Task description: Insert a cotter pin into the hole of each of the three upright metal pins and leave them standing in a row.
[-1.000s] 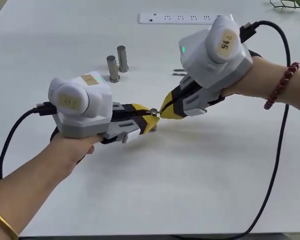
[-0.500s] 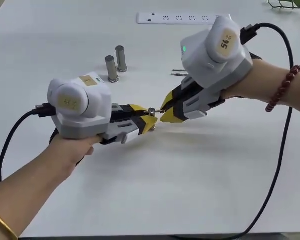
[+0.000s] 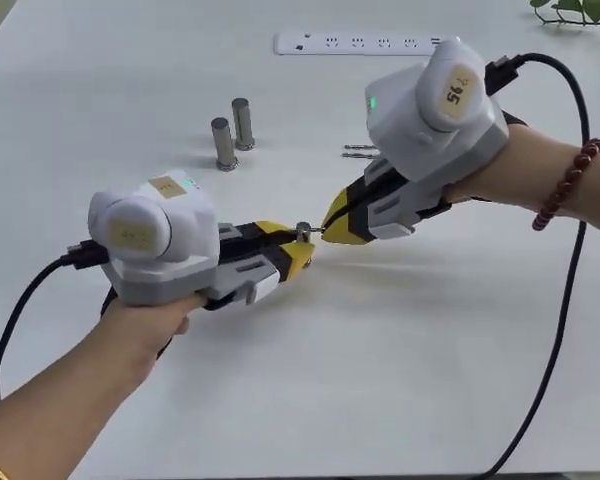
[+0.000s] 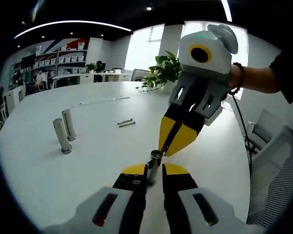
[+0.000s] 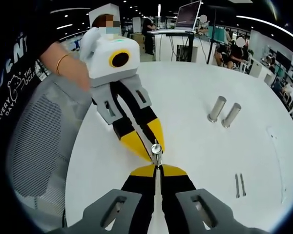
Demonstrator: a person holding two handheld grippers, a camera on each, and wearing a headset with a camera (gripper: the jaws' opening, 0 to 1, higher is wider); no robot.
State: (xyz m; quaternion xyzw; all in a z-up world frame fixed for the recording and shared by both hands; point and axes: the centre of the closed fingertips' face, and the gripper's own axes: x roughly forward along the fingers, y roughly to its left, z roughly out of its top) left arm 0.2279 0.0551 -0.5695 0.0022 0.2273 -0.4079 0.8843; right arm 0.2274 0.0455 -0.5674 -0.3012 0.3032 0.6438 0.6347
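Note:
My left gripper (image 3: pixel 298 248) (image 4: pixel 155 170) is shut on a short metal pin (image 3: pixel 302 232) (image 4: pixel 154 165), held just above the table. My right gripper (image 3: pixel 332 226) (image 5: pixel 157 169) is shut on a thin cotter pin (image 5: pixel 157 176), whose tip meets the held metal pin (image 5: pixel 156 148) near its top. Both sets of yellow jaws nearly touch tip to tip. Two more metal pins (image 3: pixel 223 143) (image 3: pixel 242 123) stand upright side by side at the back left. Two spare cotter pins (image 3: pixel 360 151) (image 4: pixel 126 122) (image 5: pixel 239 185) lie flat behind the right gripper.
A white power strip (image 3: pixel 360 43) lies along the far edge of the white table (image 3: pixel 400 340). Black cables (image 3: pixel 560 300) trail from both grippers. Green leaves (image 3: pixel 575 8) show at the far right corner.
The two grippers stay tip to tip at the held pin. The back of the left gripper has dropped a little toward me. The head camera has shifted slightly.

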